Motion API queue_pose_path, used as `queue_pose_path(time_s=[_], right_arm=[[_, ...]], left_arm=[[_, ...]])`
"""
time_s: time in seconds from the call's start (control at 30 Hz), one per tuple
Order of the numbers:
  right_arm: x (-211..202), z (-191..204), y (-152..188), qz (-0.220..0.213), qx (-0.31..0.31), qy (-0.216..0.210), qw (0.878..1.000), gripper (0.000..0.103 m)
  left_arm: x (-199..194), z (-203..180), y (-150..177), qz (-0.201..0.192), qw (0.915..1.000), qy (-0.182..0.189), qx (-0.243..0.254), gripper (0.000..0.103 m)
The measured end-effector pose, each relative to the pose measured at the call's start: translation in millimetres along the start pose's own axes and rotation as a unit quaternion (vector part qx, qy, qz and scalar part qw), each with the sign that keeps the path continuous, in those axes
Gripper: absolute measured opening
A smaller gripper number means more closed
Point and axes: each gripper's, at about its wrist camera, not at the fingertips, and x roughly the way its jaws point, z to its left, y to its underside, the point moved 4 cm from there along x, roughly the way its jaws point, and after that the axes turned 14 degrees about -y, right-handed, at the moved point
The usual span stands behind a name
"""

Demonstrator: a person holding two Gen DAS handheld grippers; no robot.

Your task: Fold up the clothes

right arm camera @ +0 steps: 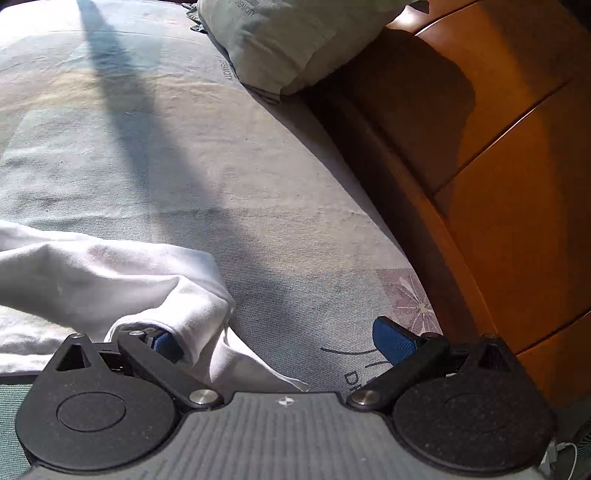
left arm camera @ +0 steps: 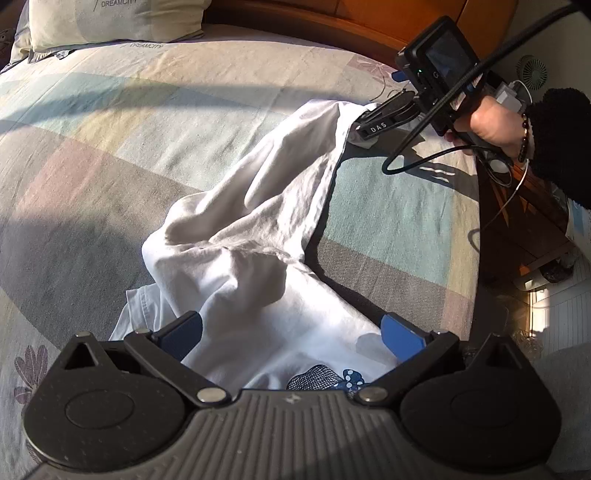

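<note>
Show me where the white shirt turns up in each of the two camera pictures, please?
Left wrist view: the white shirt runs from bottom centre, between the near fingers, up to the upper right.
Right wrist view: the white shirt lies at lower left, bunched over the left finger.
Shared landmark: the pillow at the top of both, lying by the wooden headboard.

My white T-shirt (left arm camera: 258,236) lies crumpled and unfolded on the bed, bunched in thick wrinkles. Its near part is spread flat, showing a dark blue mesh-patterned print (left arm camera: 317,376). From there a long twisted fold runs up and away, its far end (right arm camera: 177,302) raised off the bed.
</note>
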Motion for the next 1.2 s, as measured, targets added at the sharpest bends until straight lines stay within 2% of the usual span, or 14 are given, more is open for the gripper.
queue_pose_path(time_s=[0.1,0.17,0.37,0.53,0.6,0.67,0.7,0.73,0.87,0.93,1.03,1.07,1.13,1.2], right_arm=[[-4,-18,20,0.032,0.033,0.008,0.999,0.103],[-15,-29,39,0.055,0.058,-0.007,0.997,0.103],[-47,-32,65,0.06,0.112,-0.132,0.983,0.103],[-50,-21,74,0.08,0.172,-0.251,0.949,0.103],[-54,-22,76,0.073,0.189,-0.267,0.942,0.101],[-55,-33,77,0.065,0.226,-0.265,0.935,0.093],[-55,-39,78,0.061,0.249,-0.265,0.93,0.083],[-53,-49,79,0.055,0.277,-0.269,0.921,0.075],[-45,-84,82,0.029,0.378,-0.289,0.879,0.065],[-40,-95,86,0.021,0.428,-0.305,0.85,0.065],[-39,-97,102,0.016,0.495,-0.34,0.8,0.065],[-40,-96,109,0.021,0.506,-0.34,0.793,0.065],[-42,-92,124,0.036,0.522,-0.331,0.785,0.065],[-39,-97,138,0.029,0.562,-0.329,0.758,0.065]], left_arm=[[-4,-6,-1,-0.001,1.0,0.005,0.008,0.102],[-6,-10,-2,-0.002,0.9999,0.008,0.013,0.102],[-12,-22,-7,-0.007,0.9994,0.018,0.027,0.102],[-11,-32,-15,-0.012,0.9991,0.022,0.034,0.102],[-11,-32,-16,-0.012,0.9991,0.021,0.035,0.102],[-13,-31,-14,-0.012,0.9992,0.019,0.033,0.102],[-13,-31,-13,-0.011,0.9993,0.018,0.032,0.102],[-14,-31,-12,-0.009,0.9993,0.018,0.032,0.102],[-15,-33,-10,-0.008,0.9992,0.02,0.033,0.102],[-16,-34,-10,-0.009,0.9992,0.021,0.034,0.102],[-17,-36,-10,-0.012,0.999,0.02,0.038,0.102],[-18,-36,-10,-0.012,0.9989,0.019,0.04,0.102],[-18,-36,-9,-0.013,0.9987,0.017,0.046,0.102],[-20,-37,-10,-0.021,0.9981,0.014,0.055,0.102]])
